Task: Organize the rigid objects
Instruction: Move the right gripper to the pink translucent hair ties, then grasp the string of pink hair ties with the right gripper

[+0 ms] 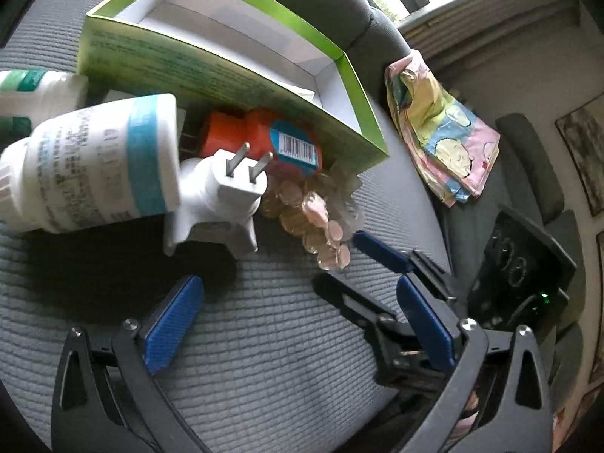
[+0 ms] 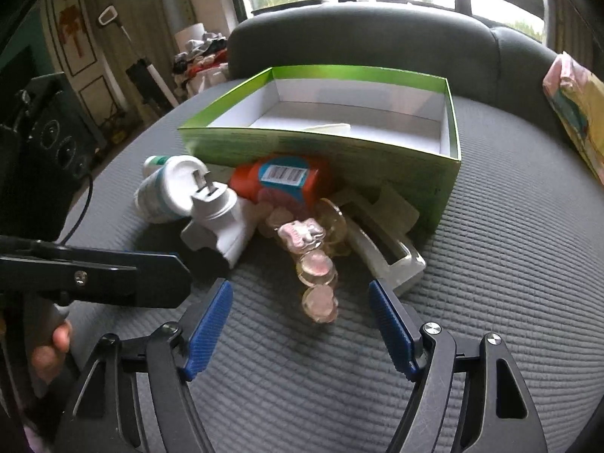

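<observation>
Both jaws spread, gripping nothing: right gripper around translucent pink beaded clip, near open green cardboard box. Could nudge white plug adapter; left gripper crowding.

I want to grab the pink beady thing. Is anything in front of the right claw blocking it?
Nothing visible blocks it. The right gripper stands open, and the pink bead string lies straight ahead of its fingers on the bare grey cushion. The white plug adapter sits off to the left.
</observation>
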`<state>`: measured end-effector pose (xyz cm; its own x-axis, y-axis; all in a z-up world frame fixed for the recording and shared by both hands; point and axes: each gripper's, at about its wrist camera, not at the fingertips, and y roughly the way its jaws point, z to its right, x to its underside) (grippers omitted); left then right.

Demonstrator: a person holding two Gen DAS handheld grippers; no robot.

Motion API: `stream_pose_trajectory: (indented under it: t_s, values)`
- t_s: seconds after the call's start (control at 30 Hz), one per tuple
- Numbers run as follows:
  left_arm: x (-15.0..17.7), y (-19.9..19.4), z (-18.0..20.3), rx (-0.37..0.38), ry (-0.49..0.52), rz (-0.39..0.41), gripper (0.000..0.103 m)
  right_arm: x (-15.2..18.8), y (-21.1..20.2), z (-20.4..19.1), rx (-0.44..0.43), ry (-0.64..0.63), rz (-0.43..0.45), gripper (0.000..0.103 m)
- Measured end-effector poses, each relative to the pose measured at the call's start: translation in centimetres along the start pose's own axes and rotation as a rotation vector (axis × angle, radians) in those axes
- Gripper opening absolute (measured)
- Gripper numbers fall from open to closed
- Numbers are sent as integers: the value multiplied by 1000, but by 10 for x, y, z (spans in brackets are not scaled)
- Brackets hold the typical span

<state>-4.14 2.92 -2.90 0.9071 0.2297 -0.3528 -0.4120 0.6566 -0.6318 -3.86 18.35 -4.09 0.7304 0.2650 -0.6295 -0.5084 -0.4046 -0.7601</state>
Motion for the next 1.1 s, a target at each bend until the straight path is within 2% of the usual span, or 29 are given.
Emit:
stream_pose_trajectory:
  t_s: [0.1, 0.17, 0.23, 0.4, 0.6, 0.67, 0.73, 0.83, 0.97, 1.1]
  values:
    - [-3, 6, 4, 11, -10, -7, 102, -4, 14, 4, -6, 5, -16, 64]
    - [-4, 8, 5, 2, -5, 0, 102, -3, 21, 2, -3, -14, -37, 35]
    - [-6, 10, 5, -2, -12, 6, 102, -1, 24, 1, 15, -29, -49, 25]
    - [-8, 19, 3, 24, -49, -8, 102, 14, 9, -1, -39, -14, -92, 25]
    - [-2, 25, 10, 48, -25, -36, 100, 35, -7, -3, -119, 49, -111, 25]
    - [0, 25, 12, 47, -10, -41, 96, 39, -10, -6, -130, 47, -113, 25]
    - [1, 26, 10, 45, -18, -46, 83, 42, -12, -8, -129, 41, -115, 25]
    - [1, 23, 2, 60, -49, -50, 70, 44, -13, -5, -143, 62, -113, 25]
    - [3, 20, -3, 38, -50, -50, 51, 45, -14, -2, -164, 91, -109, 25]
    - [5, 17, -8, 39, -73, -47, 44, 47, -14, 0, -166, 88, -110, 25]
